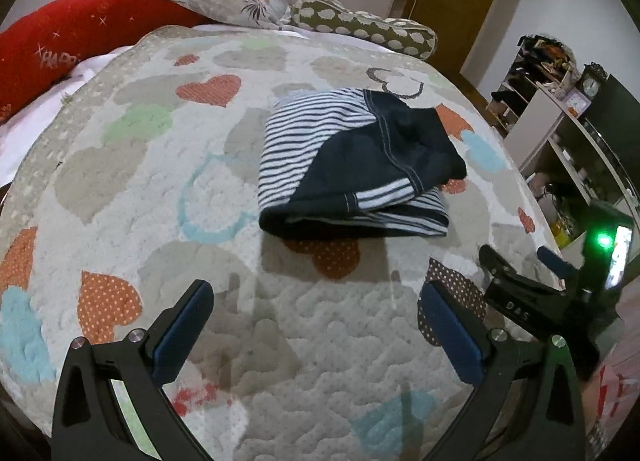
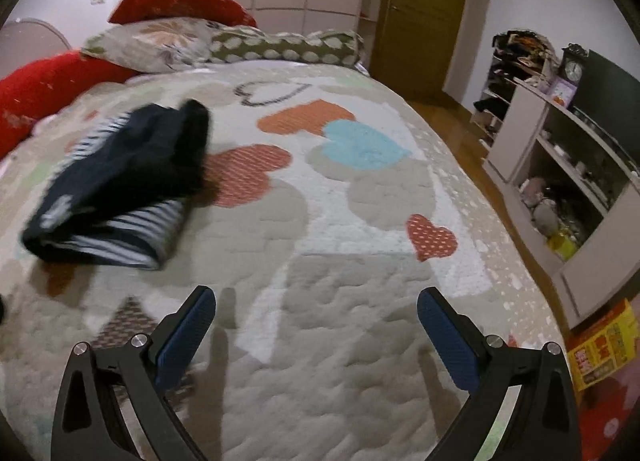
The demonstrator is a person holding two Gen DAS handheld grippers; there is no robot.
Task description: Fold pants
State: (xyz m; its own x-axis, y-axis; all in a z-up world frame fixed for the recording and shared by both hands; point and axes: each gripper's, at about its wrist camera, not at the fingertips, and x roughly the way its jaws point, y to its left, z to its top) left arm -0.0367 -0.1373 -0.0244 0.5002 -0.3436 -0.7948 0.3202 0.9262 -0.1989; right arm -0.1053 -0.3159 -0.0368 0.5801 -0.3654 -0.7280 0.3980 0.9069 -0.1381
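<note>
Folded pants on the quilt, both tongs empty and apart.

The navy pants with striped white-and-navy panels [image 1: 352, 165] lay as a compact bundle just right of centre in my left wrist view and at centre left in the right one, resting on the white quilted bedspread with heart patches [image 1: 160, 189]. The fold looked nearly done to me, though a dark flap at the bundle's upper right stood rumpled, not flat. To finish well, I judged I should pinch only that loose flap, lay it down and smooth outward without dragging the layers beneath. My left gripper [image 1: 316, 311] hung spread wide below the bundle, holding nothing; my right gripper [image 2: 316, 317] was likewise spread and empty, over bare quilt.
</note>
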